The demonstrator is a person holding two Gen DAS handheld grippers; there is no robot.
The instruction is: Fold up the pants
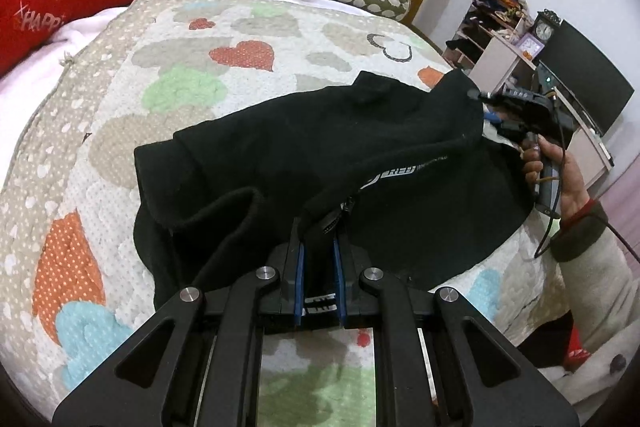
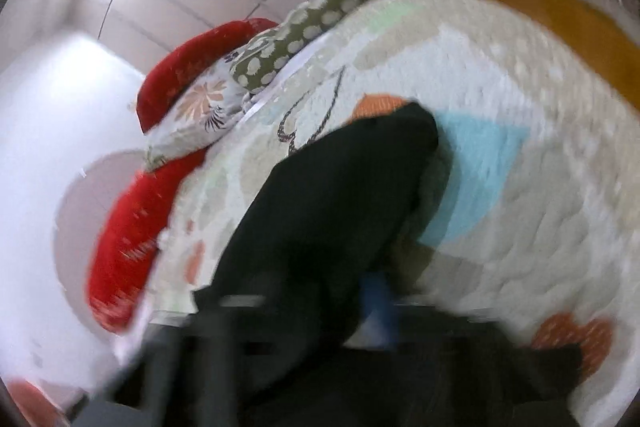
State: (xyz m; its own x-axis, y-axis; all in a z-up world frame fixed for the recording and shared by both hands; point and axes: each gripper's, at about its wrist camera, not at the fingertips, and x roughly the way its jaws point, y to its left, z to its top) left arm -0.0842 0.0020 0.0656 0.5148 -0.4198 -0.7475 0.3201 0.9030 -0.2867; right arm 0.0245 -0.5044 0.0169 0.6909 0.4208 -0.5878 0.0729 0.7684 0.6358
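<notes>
Mid-fold: left claw [image 1: 320, 247] and right claw [image 1: 486, 99] both pinching pants [image 1: 320, 147] over bed [image 1: 200, 39]; next, lay flat

Black pants [image 1: 320, 163], thick fleece-like fabric, bunched and partly folded over themselves, centre of left wrist frame, white logo print centre-right, zipper lower centre. Right wrist frame blurred: same dark cloth [image 2: 340, 195] runs from centre to bottom.
</notes>
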